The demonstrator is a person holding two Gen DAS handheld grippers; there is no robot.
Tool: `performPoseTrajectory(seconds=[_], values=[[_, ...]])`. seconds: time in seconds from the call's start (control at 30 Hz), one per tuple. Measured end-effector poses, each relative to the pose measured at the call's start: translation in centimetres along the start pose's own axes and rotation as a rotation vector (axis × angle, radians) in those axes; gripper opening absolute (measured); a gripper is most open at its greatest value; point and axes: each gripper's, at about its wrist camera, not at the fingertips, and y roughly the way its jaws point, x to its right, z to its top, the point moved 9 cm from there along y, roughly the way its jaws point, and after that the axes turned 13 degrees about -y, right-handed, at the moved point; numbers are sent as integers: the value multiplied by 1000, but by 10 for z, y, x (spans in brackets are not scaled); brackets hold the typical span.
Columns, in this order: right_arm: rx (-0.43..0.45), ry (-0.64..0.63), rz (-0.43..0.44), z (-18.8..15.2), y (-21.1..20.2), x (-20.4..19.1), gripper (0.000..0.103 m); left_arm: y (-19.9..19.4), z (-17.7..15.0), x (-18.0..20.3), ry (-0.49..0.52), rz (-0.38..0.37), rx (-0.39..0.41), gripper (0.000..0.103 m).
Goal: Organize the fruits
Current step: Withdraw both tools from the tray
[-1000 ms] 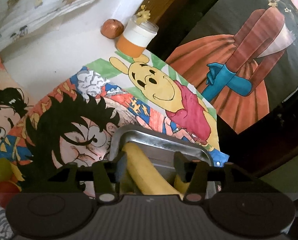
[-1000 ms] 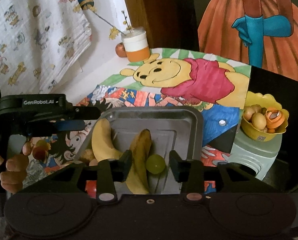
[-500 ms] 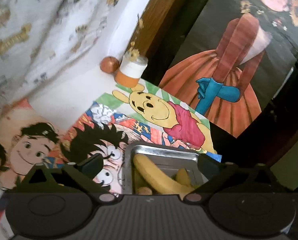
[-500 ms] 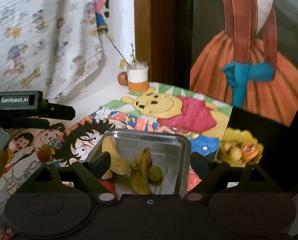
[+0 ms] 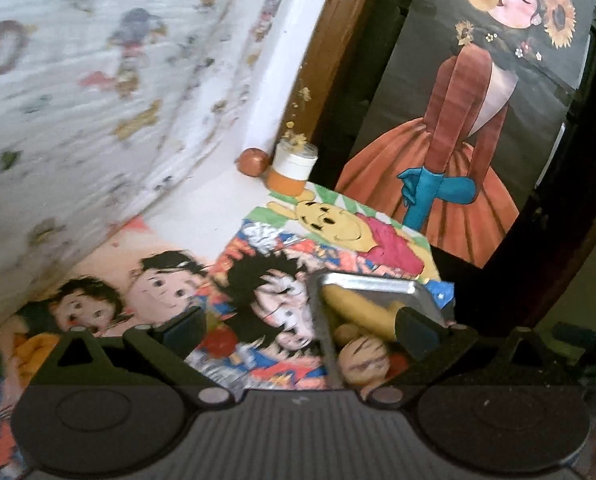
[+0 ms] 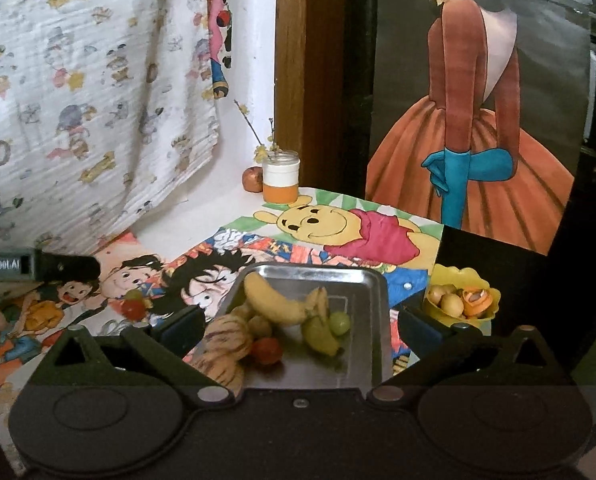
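My left wrist feed's smeared with motion blur, right one's sharp; dim indoor light, fisheye bending edges, dark vignetted corners.

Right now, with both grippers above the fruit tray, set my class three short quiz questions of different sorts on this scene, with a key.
1. True or false: the right gripper holds a banana.
2. Multiple choice: the green grape lies A) in the metal tray, B) in the yellow bowl, C) on the cartoon mat.
3. Fill in: the small red fruit outside the tray lies on the ____.

Key: 1 false, both the right and the left gripper are open and empty. 2 A. 3 cartoon mat.
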Motion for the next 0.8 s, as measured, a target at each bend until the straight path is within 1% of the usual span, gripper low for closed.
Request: performPoseTrajectory(seconds=[0.1, 0.27, 0.37, 0.43, 0.57, 0.67, 0.8], values=[[-6, -3, -1, -5, -16, -16, 102, -18, -9, -17, 24, 24, 9, 103], [-18, 3, 13, -20, -37, -43, 102, -37, -23, -46, 67, 66, -7, 103], [-33, 46, 23, -36, -45, -57, 102, -42, -31, -62, 43, 85, -31, 103], [-52, 65, 29, -47, -49, -67, 102, -43, -36, -70, 28, 84, -58, 103], [-95, 95, 33, -66, -51, -84, 102, -46, -44, -83, 61, 110, -80, 103], [-134, 125, 63, -77, -45, -96, 102, -47, -50, -93, 77, 132, -101, 103], [-197, 109, 95, -86, -33, -115, 102, -48, -55, -109, 96, 178, -113, 103]])
